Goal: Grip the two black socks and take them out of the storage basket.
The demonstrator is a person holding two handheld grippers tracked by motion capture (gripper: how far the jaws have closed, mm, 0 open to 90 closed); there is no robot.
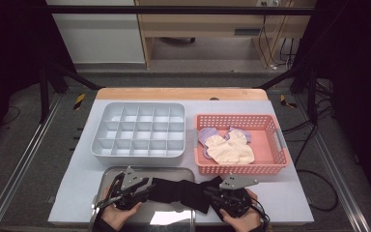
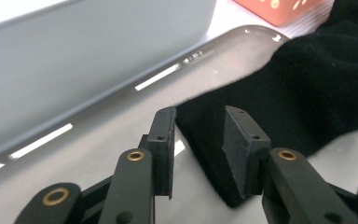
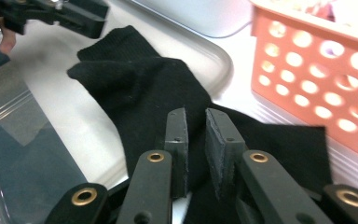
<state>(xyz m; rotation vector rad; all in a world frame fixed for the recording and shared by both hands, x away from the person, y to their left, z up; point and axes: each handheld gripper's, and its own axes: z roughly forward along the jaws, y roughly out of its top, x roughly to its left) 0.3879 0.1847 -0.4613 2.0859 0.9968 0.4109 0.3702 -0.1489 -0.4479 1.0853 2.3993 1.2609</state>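
High view: black sock (image 1: 176, 189) lies across the metal tray (image 1: 107, 173) at 6 o'clock on the worktop (image 1: 77, 179), its right end spilling over the tray edge toward 5 o'clock. Left hand-held gripper (image 1: 142, 189) sits at the sock's left end, right hand-held gripper (image 1: 211, 192) at the right end. Grey divided organizer (image 1: 140, 129) at 11 o'clock looks to have every cell bare. Coral basket (image 1: 241, 142) at 1 o'clock holds cream-and-purple socks (image 1: 228, 145).

Left gripper view: jaws a moderate gap apart, straddling the sock's corner edge (image 2: 205, 140); cloth between them, pads not pressing it. Organizer wall (image 2: 74, 60) at 10 o'clock.

Right gripper view: jaws narrow, a fold of the sock (image 3: 135, 88) in the slit; probably pinched, but contact is hard to confirm. Basket (image 3: 307, 70) at 2 o'clock.

Progress: early. Sock is laid out on the tray and looks partly doubled over; it isn't rolled or tidy yet, and nothing is stowed. Left to do: finish the fold, move it to a cell, then the basket socks.
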